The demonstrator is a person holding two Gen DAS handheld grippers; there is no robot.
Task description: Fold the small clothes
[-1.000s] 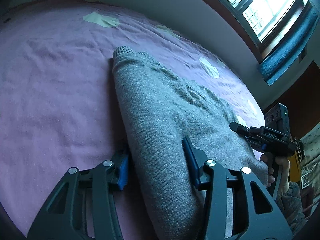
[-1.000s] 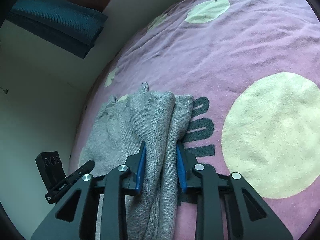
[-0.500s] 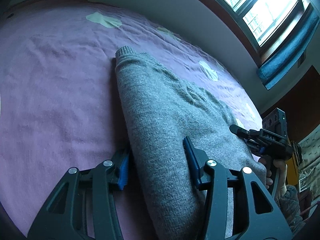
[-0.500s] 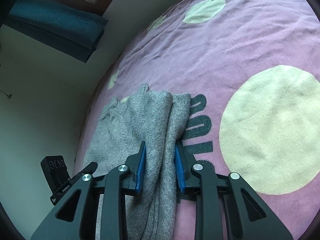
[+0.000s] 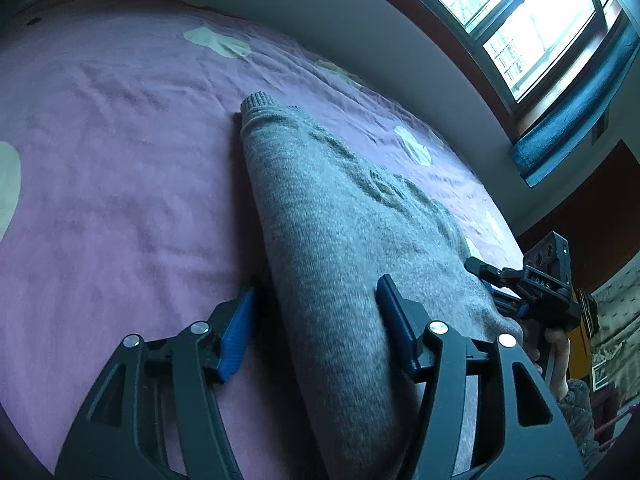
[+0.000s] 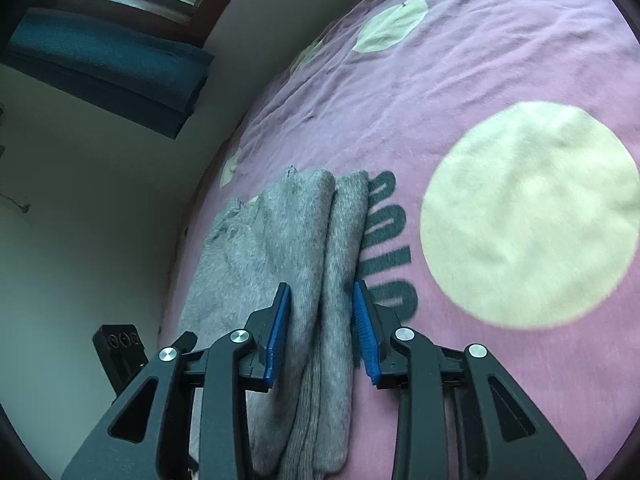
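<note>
The folded grey sweater (image 5: 340,240) (on the bed (image 5: 120,200)) lies between the opening jaws of both the left hand-held gripper (image 5: 316,320) and the right hand-held gripper (image 6: 320,332), neither pinching it.

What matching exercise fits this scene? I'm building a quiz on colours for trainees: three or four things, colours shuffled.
Things:
1. sweater
2. blanket
3. pads
4. big dot

Colours:
a. blue
b. cream
c. grey
d. pink

Pairs: 1-c, 2-d, 3-a, 4-b
</note>
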